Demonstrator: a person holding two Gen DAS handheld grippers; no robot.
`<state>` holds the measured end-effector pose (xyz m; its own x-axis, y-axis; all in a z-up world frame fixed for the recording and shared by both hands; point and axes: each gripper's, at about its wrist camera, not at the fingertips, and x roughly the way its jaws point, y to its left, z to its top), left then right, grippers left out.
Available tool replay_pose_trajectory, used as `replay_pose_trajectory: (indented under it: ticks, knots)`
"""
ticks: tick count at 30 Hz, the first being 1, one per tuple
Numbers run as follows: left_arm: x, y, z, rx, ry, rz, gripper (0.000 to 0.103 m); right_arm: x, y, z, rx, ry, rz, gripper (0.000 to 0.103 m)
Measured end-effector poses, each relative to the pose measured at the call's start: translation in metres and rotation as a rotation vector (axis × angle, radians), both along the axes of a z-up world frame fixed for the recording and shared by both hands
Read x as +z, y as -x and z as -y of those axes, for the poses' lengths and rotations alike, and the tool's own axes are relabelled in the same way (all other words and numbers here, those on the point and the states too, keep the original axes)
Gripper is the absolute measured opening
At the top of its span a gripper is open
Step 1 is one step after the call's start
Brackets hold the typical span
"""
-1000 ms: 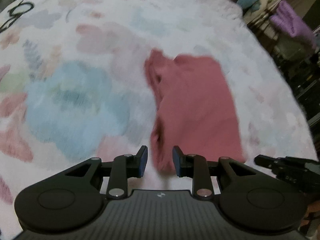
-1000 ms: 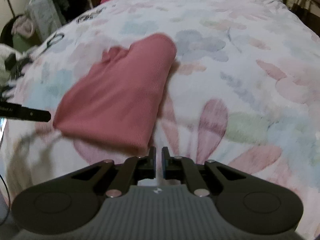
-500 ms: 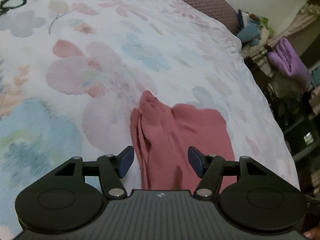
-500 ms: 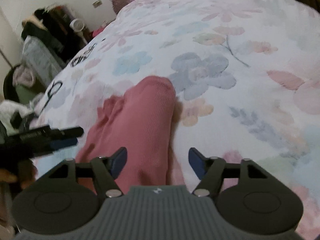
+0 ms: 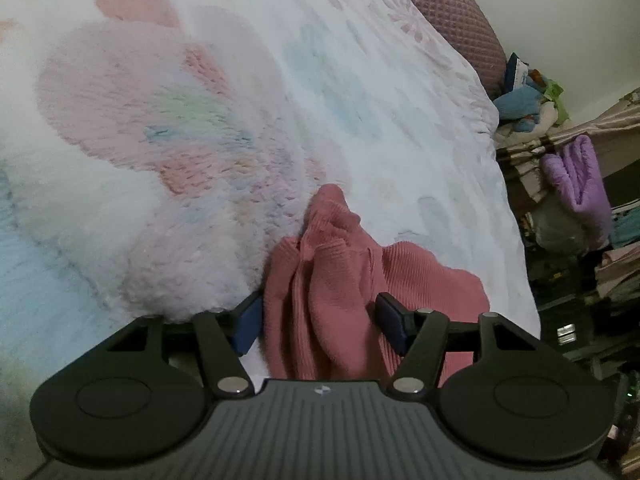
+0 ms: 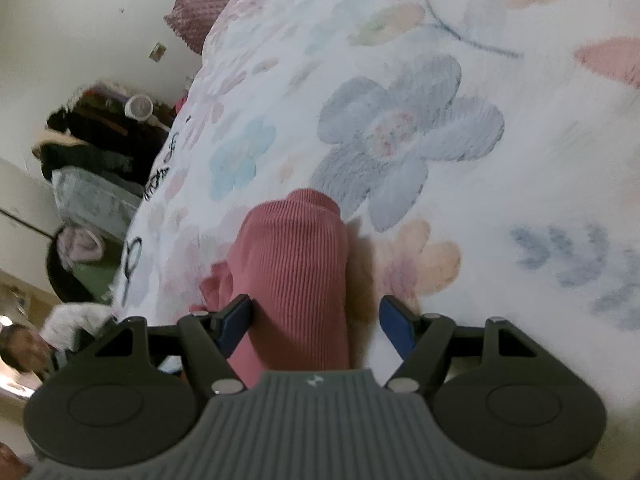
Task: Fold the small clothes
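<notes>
A pink ribbed garment (image 5: 332,280) lies folded on the fluffy floral blanket (image 5: 160,120). In the left wrist view its bunched, layered edge runs between the jaws of my left gripper (image 5: 319,322), which are closing; the pads stand either side of the cloth without pinching it. In the right wrist view the smooth rounded fold of the garment (image 6: 296,256) sits between the jaws of my right gripper (image 6: 316,324), which are opening. Its left pad is close to the cloth and its right pad stands apart over the blanket (image 6: 440,140).
A mauve pillow (image 5: 452,12) lies at the head of the bed. Past the bed's right edge are a blue plush toy (image 5: 520,108) and a purple cloth (image 5: 580,184). In the right wrist view, piled clothes (image 6: 92,136) and black cords (image 6: 132,256) sit at the left.
Both grippers have come down and forward onto the pink garment, which now lies between their jaws. The right jaws went from shut to wide open; the left jaws widened, then narrowed a little.
</notes>
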<state>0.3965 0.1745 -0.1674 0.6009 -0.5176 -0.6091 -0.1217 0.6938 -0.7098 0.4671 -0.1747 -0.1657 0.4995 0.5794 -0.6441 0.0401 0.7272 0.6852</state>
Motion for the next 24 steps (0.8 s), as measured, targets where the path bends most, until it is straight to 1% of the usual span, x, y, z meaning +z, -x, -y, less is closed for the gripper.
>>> replay_pose_trajectory:
  ticks: [1,6,7,8,9,11,14,18,20,24]
  knots:
    - [0.0,-0.002,0.0,-0.007,0.002,-0.001,0.061,-0.003,-0.005,0.0,-0.008,-0.014,-0.006,0.068]
    - [0.0,-0.01,-0.002,-0.041,-0.002,-0.005,0.037,-0.013,-0.025,-0.002,-0.028,-0.062,-0.031,0.067]
    - [0.0,-0.01,-0.003,-0.044,-0.004,-0.003,0.035,-0.014,-0.028,-0.003,-0.027,-0.062,-0.034,0.061]
    - [0.002,-0.012,-0.003,-0.046,-0.009,0.001,0.031,-0.015,-0.031,-0.004,-0.028,-0.063,-0.034,0.051]
    - [0.004,-0.012,-0.002,-0.046,-0.012,0.005,0.027,-0.016,-0.033,-0.004,-0.025,-0.072,-0.036,0.045]
    - [0.01,-0.01,0.0,-0.042,-0.031,0.026,0.024,-0.016,-0.035,-0.004,-0.023,-0.077,-0.038,0.036]
    - [0.025,-0.001,0.009,-0.042,-0.089,0.066,0.023,-0.007,-0.03,-0.007,0.006,-0.036,0.002,0.03]
    - [0.053,0.015,0.023,-0.042,-0.167,0.141,0.022,0.015,-0.02,-0.012,0.041,0.022,0.071,0.027]
    - [0.071,0.029,0.032,-0.045,-0.209,0.192,0.022,0.03,-0.011,-0.014,0.059,0.052,0.115,0.026]
    - [0.102,0.059,0.041,-0.031,-0.245,0.274,0.021,0.063,0.018,-0.015,0.074,0.091,0.21,0.025]
